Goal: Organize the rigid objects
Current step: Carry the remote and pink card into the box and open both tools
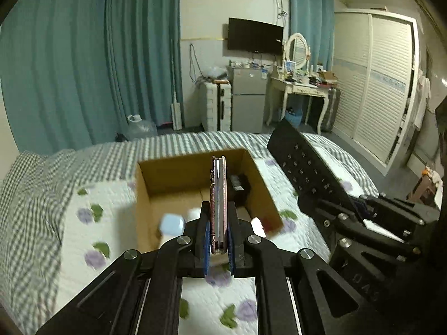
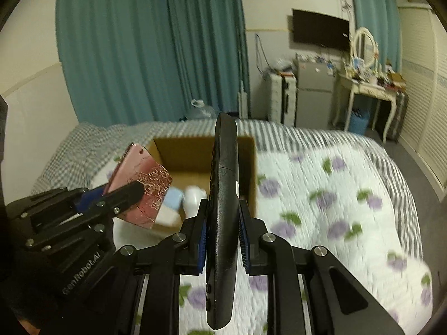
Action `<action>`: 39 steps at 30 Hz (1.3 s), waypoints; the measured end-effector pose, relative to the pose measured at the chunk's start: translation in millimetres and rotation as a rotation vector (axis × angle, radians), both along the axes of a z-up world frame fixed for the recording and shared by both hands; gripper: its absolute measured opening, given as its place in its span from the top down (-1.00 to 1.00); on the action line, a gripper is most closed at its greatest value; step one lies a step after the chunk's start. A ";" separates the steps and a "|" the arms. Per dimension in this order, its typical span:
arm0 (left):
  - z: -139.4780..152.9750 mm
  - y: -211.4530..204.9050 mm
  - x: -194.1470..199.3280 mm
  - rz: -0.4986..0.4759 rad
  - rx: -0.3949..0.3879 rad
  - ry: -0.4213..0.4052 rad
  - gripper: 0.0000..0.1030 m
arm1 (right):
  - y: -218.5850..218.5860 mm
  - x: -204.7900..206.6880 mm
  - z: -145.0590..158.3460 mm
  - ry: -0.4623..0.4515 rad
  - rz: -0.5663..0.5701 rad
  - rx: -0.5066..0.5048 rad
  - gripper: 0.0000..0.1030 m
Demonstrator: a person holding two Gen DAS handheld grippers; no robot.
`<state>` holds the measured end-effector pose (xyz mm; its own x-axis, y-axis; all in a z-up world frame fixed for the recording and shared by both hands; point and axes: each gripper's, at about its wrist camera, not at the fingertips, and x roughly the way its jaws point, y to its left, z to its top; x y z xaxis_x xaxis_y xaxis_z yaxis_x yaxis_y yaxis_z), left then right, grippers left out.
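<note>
Left wrist view: left claw [image 1: 218, 240] clamped on a thin pink rectangular phone-like slab with rose-engraved back [image 1: 218, 201], held edge-on above the near rim of an open brown cardboard box [image 1: 173, 178] sitting on the floral quilted bed [image 1: 83, 240]. Right claw [image 2: 222, 240] grips a long black plastic remote control [image 2: 223, 195] near its lower half, also close to the box.

Box already holds a pale blue block [image 1: 172, 223], a white rounded item [image 1: 194, 213] and a dark object [image 1: 238, 185].

Risks, as I judge them:
- both claws converging on one opening, so the remote could knock the slab
- narrow edge grip; slab may pivot or slip
- release from height strikes items below
- soft bedding lets the box tip if its rim is pushed
</note>
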<state>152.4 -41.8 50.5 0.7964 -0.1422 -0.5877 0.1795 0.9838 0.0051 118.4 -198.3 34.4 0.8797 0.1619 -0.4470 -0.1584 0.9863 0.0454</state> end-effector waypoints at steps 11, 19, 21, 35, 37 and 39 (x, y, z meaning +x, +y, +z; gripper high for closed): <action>-32.9 21.7 90.6 0.045 0.017 0.060 0.81 | 17.3 102.7 -4.6 0.046 0.062 -0.021 0.64; -84.7 23.5 126.2 0.044 0.056 0.155 0.81 | 14.8 159.3 -57.8 0.156 0.089 0.012 0.64; -94.7 26.1 131.9 0.044 0.058 0.181 0.81 | 12.5 166.5 -64.1 0.165 0.088 0.021 0.64; -107.0 24.1 137.0 0.045 0.073 0.225 0.72 | 7.9 175.5 -61.5 0.147 0.060 0.055 0.47; -101.0 22.8 134.2 0.036 0.072 0.207 0.63 | 5.9 169.8 -56.6 0.125 0.045 0.046 0.32; -93.3 20.7 131.0 0.038 0.079 0.189 0.37 | 3.6 165.9 -53.0 0.115 0.038 0.042 0.31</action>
